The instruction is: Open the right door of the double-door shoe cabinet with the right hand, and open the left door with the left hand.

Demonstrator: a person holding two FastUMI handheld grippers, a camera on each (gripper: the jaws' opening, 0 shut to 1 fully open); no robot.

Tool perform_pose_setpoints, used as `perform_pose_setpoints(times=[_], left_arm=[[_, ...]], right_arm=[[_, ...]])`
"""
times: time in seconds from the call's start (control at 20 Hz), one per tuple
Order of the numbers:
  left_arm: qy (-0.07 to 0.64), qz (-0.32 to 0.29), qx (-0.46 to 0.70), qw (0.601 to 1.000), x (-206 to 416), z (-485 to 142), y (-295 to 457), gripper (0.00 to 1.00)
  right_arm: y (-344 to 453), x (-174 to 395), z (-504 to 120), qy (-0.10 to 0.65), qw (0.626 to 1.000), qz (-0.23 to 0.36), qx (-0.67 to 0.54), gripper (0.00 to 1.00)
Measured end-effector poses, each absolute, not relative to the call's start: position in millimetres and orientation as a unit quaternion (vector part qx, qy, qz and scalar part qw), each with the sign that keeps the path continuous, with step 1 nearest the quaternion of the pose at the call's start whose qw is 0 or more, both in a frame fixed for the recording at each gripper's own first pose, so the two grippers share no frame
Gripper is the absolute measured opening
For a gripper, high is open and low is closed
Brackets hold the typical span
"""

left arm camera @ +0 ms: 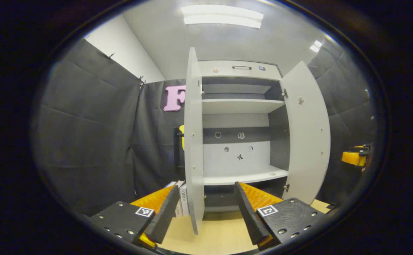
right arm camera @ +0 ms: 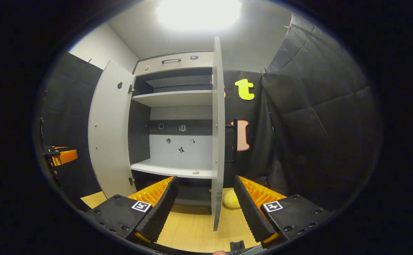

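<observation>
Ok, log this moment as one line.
left door: open | right door: open | left tool: open, free | right tool: open, free | cabinet shelves: bare

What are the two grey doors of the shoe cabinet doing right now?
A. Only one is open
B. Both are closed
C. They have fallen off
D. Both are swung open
D: the grey left door and grey right door both stand swung out, so the pale shelves inside the shoe cabinet show between them.

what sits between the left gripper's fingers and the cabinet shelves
In the left gripper view, the open left door stands edge-on between the left gripper fingers, ahead of the shelves.
</observation>
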State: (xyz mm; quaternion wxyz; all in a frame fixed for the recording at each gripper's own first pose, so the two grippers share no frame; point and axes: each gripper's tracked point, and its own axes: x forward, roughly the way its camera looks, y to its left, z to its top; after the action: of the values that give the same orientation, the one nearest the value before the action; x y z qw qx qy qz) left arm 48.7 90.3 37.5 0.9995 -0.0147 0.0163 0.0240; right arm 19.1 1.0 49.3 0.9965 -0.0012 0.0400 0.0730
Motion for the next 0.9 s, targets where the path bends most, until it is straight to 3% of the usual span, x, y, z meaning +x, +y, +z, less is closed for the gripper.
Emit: perform_pose_setpoints(times=[0.9], left_arm=[[0.021,0.051,-0.016,0.998,37,34,87,0.89]], right_arm=[[-8,8,44,0.039,0.997,0.069,0.007,0.99]])
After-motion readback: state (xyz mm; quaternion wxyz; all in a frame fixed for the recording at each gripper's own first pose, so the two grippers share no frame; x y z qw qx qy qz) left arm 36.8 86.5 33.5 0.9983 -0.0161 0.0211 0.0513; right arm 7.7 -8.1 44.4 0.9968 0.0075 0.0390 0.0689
